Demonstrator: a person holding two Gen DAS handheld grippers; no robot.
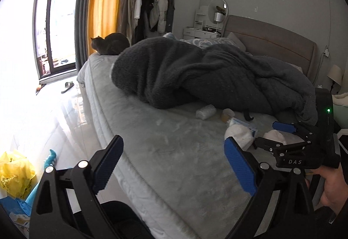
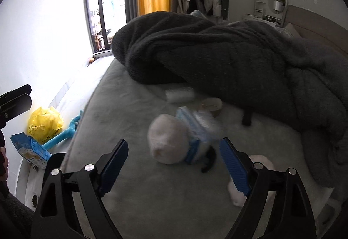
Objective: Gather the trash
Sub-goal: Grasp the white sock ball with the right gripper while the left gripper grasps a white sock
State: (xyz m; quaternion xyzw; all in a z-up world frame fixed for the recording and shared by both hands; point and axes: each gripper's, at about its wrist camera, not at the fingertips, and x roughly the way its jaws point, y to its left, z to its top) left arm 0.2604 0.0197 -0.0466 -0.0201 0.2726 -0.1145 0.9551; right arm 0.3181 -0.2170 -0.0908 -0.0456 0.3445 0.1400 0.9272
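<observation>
Right gripper point(image 2: 173, 166) gapes empty; left gripper point(image 1: 171, 165) likewise. Wad point(image 2: 168, 139) at twelve o'clock: soft, may slip; wrapper point(image 2: 196, 128) could snag.

Left hand-held gripper point(image 1: 173, 165) and right hand-held gripper point(image 2: 174, 168) both gape, empty.

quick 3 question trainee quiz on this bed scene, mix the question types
1. True or false: the right claw is shut on a piece of trash.
2. Where is the cat? A) far corner of the bed B) on the floor C) under the blanket
3. What colour is the crumpled bag on the floor?

Key: 1 false, both it and the left claw are open and empty; the white wad lies ahead on the bed. 2 A. 3 yellow.
</observation>
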